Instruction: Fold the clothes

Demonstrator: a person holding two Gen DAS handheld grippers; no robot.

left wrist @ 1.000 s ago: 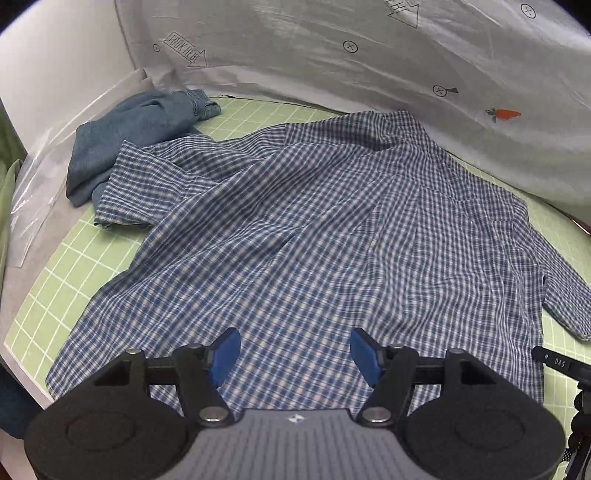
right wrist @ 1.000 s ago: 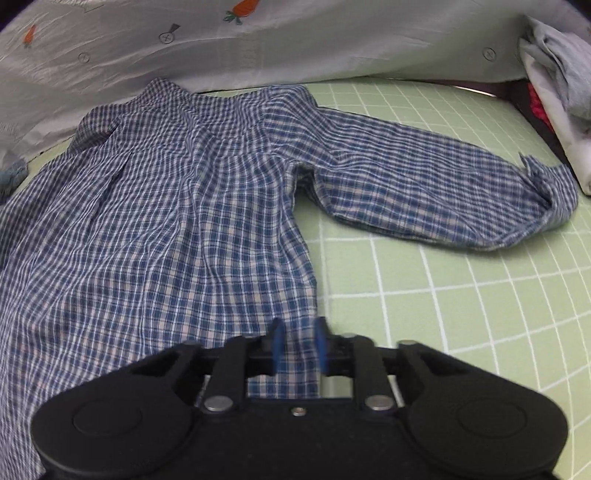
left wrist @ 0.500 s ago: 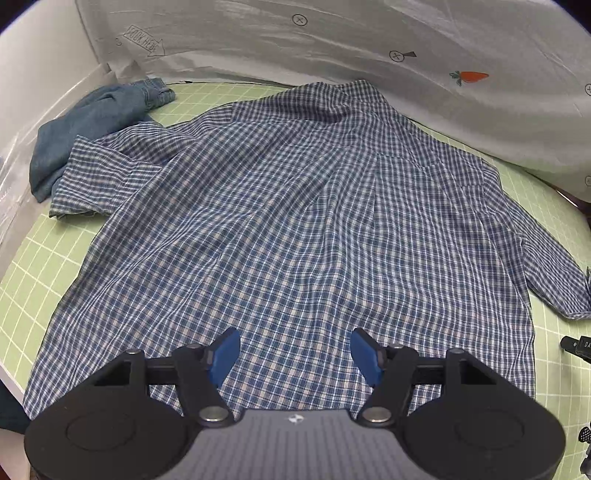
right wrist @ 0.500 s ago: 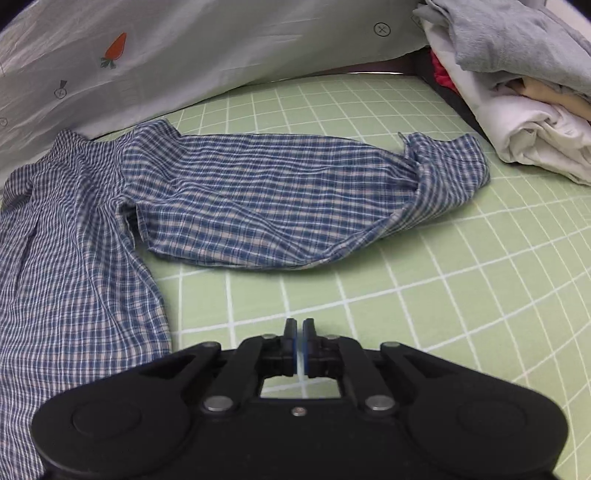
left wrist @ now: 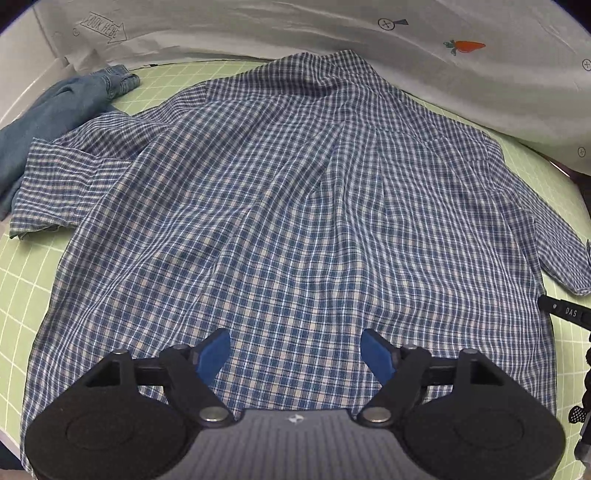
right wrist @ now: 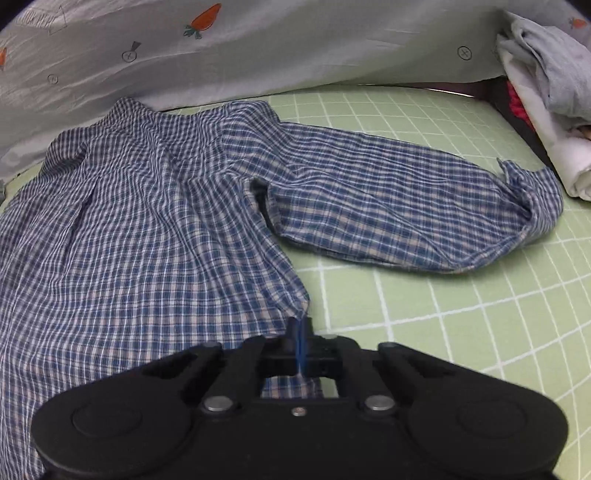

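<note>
Largest element: the green grid mat (right wrist: pixel 461 295), on which the checked shirt (left wrist: pixel 295 206) lies spread back-up, collar toward the printed grey sheet (left wrist: pixel 369 29) at the far edge. No fold appears made in the body yet; I judge the task to be at its very start for this garment, with both side folds, the sleeves and the final halving all left to do. The long right sleeve (right wrist: pixel 406 210) lies stretched out sideways on the mat, its cuff near a stack of pale laundry (right wrist: pixel 543 110). The other sleeve (left wrist: pixel 62 177) lies doubled up beside a crumpled denim piece (left wrist: pixel 55 107).

My left gripper (left wrist: pixel 295 354) hovers above the lower back of the shirt, its jaws opening wide, with nothing between them. My right gripper (right wrist: pixel 300 332) is pinched fully together at the shirt's side edge near the hem; a point of cloth rises to the tips, so it seems to have hold of the hem, though I cannot confirm this.

Hidden or unclear: the hem itself lies under both gripper bodies, the front placket faces down, and the laundry stack is cut off by the frame.
</note>
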